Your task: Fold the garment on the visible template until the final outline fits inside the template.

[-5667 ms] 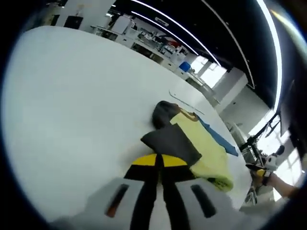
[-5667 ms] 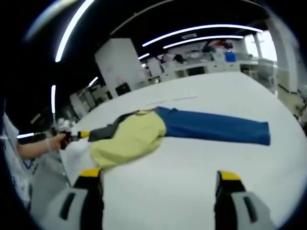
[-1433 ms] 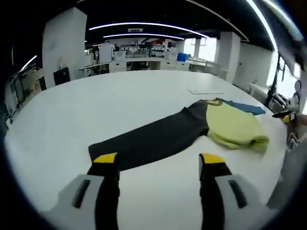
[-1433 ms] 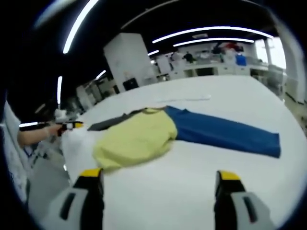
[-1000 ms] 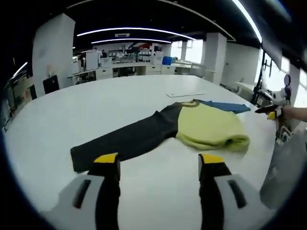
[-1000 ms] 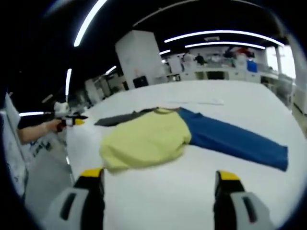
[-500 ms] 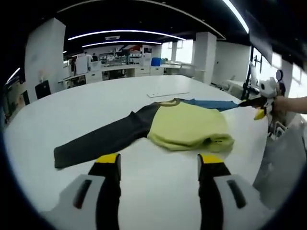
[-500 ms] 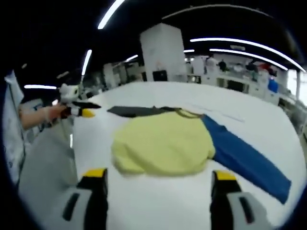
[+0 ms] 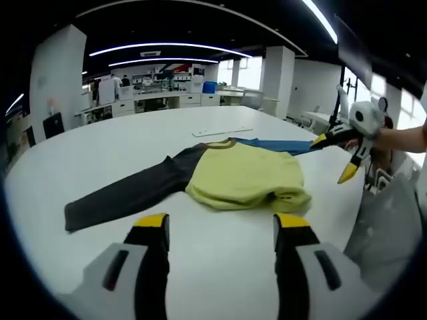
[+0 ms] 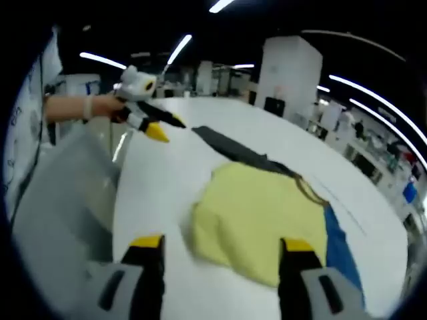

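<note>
A long-sleeved garment lies flat on the white table [image 9: 60,153]. Its yellow body [image 9: 247,175] is bunched at the hem, with a dark grey sleeve [image 9: 123,197] spread to the left and a blue sleeve [image 9: 283,144] to the right. My left gripper [image 9: 221,228] hovers open in front of the body, holding nothing. My right gripper [image 9: 333,158], held by a hand, is open at the blue-sleeve side. In the right gripper view the right gripper [image 10: 221,247] is open before the yellow body [image 10: 260,223], and the left gripper [image 10: 168,128] is near the dark sleeve [image 10: 227,148].
A thin pale strip [image 9: 223,132] lies on the table beyond the collar. The table edge runs close on the right, with a grey surface [image 9: 393,220] past it. Desks and shelves [image 9: 167,90] stand far behind.
Earlier my left gripper was shut on the folded-in dark sleeve; that sleeve now lies spread out and the gripper is open. Both cameras have swung toward the yellow body.
</note>
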